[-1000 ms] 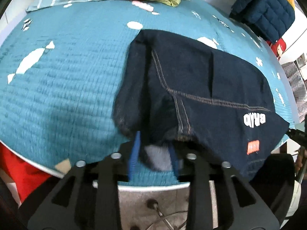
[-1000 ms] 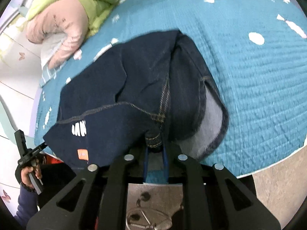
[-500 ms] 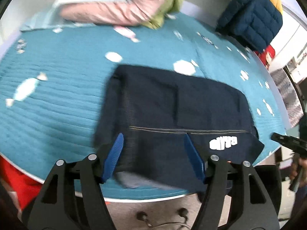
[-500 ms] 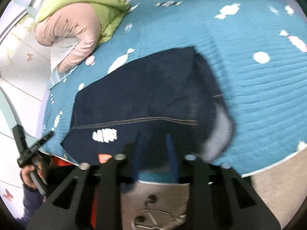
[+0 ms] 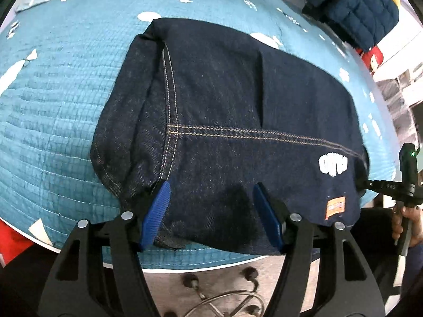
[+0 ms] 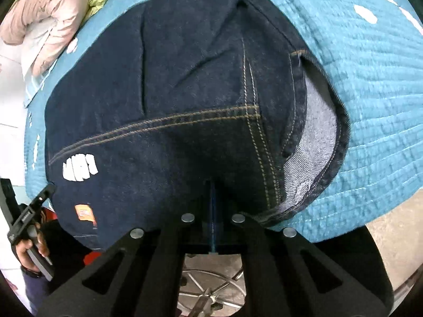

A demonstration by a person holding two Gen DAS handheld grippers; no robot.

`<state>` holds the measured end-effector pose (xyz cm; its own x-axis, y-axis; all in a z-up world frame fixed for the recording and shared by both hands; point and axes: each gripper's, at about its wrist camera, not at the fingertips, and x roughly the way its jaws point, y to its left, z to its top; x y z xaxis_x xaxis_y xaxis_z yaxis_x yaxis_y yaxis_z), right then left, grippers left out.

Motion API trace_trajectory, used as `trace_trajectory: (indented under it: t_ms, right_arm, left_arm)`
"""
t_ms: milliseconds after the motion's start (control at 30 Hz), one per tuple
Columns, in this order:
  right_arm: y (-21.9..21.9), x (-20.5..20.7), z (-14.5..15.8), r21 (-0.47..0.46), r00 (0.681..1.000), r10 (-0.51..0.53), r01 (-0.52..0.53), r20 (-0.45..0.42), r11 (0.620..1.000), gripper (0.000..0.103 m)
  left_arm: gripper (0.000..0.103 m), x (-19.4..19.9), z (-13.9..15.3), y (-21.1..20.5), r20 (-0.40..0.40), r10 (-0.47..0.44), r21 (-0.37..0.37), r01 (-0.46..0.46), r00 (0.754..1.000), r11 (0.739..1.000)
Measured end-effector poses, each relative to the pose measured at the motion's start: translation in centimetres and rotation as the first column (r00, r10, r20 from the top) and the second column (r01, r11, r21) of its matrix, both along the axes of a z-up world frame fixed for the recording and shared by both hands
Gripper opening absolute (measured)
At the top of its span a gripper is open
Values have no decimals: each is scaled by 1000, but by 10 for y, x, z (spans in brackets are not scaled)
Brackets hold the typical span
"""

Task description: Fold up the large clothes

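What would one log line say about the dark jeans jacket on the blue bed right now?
garment: folded denim jacket flat on teal quilt | left hand-held gripper: open over near hem | right hand-held gripper: shut at near hem

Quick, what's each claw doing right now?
Left claw: open, over the denim garment, gripping nothing.
Right claw: shut at the garment's near edge; grip cannot be told.

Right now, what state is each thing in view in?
denim garment: folded, lying flat on the bed, near edge overhanging.
left tongs: open, pads astride the near hem, not pressing.
right tongs: shut at the near hem; a grip on cloth can't be confirmed.
teal quilt: spread over the bed.
pink and green bedding: heaped at the far end.
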<state>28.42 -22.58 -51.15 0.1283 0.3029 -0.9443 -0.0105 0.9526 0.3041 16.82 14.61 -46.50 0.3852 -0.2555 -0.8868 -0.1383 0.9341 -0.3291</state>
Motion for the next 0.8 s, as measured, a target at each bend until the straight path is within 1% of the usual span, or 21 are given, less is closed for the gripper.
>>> trace_trajectory:
  t_ms: [67, 100, 167, 200, 267, 333, 400, 433, 467, 500, 533, 567, 633, 700, 733, 800]
  right_arm:
    - [8, 2, 19, 14, 998, 27, -27, 49, 1000, 1]
    - [14, 7, 30, 35, 996, 32, -35, 79, 999, 2]
    - [33, 21, 46, 77, 991, 46, -56, 124, 995, 2]
    - [45, 29, 51, 101, 988, 56, -71, 144, 992, 2]
    - [66, 43, 52, 123, 985, 69, -89, 159, 988, 3]
    - [100, 63, 52, 173, 982, 80, -110, 173, 979, 3]
    - [134, 82, 46, 206, 982, 82, -116, 168, 972, 3]
    - [146, 90, 42, 204, 983, 84, -116, 162, 972, 3]
    - [157, 99, 41, 183, 983, 82, -112, 162, 977, 3]
    - [167, 109, 36, 142, 984, 77, -100, 160, 985, 3]
    - [174, 118, 25, 138, 990, 65, -83, 128, 987, 3]
    - [177, 126, 13, 146, 995, 48, -61, 89, 987, 0]
    - [181, 136, -10, 89, 998, 39, -43, 40, 995, 0]
    - [178, 140, -26, 100, 999, 12, -15, 30, 995, 0]
    - [176, 141, -29, 116, 1000, -7, 3, 31, 993, 0]
    - [175, 137, -27, 113, 999, -4, -1, 40, 994, 0]
  left_arm:
    - [66, -2, 12, 4, 46, -12, -7, 12, 999, 1000]
    - [67, -3, 19, 9, 78, -5, -18, 7, 997, 1000]
    - [67, -1, 28, 20, 119, 28, -63, -21, 993, 998]
    - [70, 0, 33, 30, 138, 72, -91, -59, 988, 994]
    - [74, 2, 37, 41, 144, 125, -85, -114, 982, 990]
    - [75, 5, 34, 53, 128, 164, -68, -156, 978, 985]
    - [75, 5, 24, 65, 90, 199, -69, -193, 976, 979]
    - [75, 7, 22, 66, 77, 212, -72, -207, 974, 976]
    - [75, 7, 19, 69, 62, 229, -77, -224, 971, 972]
    - [75, 7, 16, 72, 55, 238, -83, -233, 970, 969]
    - [75, 6, 11, 76, 44, 249, -96, -244, 967, 965]
    - [75, 5, 6, 79, 32, 254, -111, -249, 967, 962]
    - [75, 4, -5, 80, 7, 261, -124, -258, 965, 958]
    - [77, 4, -12, 82, -16, 270, -149, -270, 963, 951]
    - [77, 2, -14, 81, -16, 270, -153, -269, 963, 951]
    - [79, 0, -13, 80, -12, 268, -152, -266, 963, 952]
